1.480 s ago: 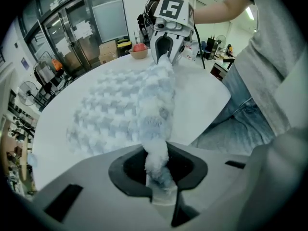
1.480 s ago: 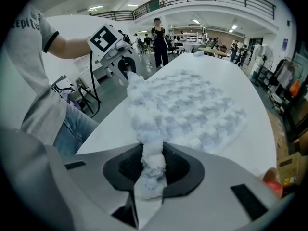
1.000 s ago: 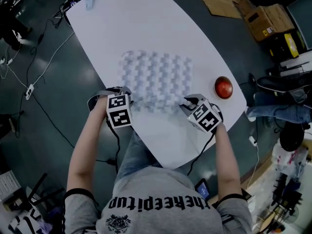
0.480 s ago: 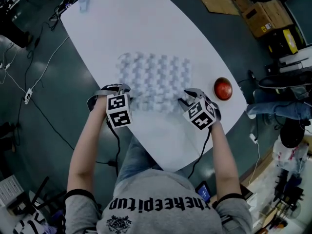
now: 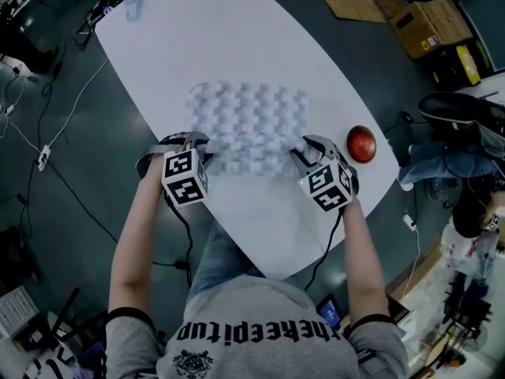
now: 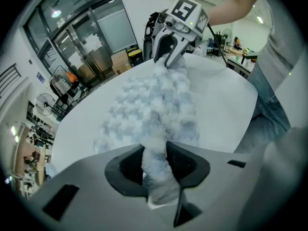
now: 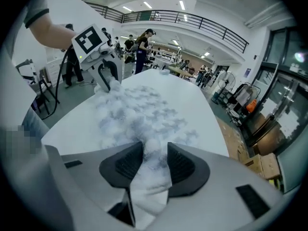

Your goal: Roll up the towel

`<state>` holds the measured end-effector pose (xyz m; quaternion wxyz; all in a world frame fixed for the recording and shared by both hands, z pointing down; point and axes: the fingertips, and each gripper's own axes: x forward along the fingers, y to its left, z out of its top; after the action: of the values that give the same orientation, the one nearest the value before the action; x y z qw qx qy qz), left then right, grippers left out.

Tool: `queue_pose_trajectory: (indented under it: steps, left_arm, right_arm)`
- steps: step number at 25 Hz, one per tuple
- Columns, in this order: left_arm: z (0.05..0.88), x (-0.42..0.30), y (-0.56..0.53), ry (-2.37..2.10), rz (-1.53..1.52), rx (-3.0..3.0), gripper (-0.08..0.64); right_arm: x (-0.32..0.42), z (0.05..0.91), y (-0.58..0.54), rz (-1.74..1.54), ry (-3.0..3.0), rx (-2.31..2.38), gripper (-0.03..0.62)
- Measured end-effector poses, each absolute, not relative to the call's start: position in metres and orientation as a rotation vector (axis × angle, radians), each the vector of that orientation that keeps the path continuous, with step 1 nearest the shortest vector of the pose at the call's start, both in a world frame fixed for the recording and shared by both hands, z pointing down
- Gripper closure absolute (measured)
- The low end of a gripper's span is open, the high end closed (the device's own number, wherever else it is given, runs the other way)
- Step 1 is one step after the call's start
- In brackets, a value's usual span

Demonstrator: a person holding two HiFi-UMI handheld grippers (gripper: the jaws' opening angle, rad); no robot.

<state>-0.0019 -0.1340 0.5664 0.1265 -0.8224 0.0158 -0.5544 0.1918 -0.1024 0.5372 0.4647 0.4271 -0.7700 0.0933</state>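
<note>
Towel (image 5: 248, 121) spread centrally on table (image 5: 237, 38); near edge bunched, held at both corners. Fabric clamped between pads of left gripper (image 5: 194, 143) and right gripper (image 5: 304, 151), jaws just opened wider. Bare tabletop left beyond towel's far edge. One red ball (image 5: 361, 142) set just right of towel. Small clear item, perhaps cup (image 5: 132, 5), placed far beyond towel.

A white table (image 5: 237, 38) carries a checkered towel (image 5: 248, 121) and a round red object (image 5: 361, 142).
</note>
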Motion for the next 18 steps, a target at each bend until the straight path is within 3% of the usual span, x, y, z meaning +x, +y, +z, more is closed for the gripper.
queue_pose_trajectory:
  steps: [18]
  left_arm:
    - [0.500,-0.018,-0.143,0.505,-1.249,-2.616,0.426]
  right_arm:
    - [0.202,0.507,-0.110,0.310,-1.896,1.406,0.433]
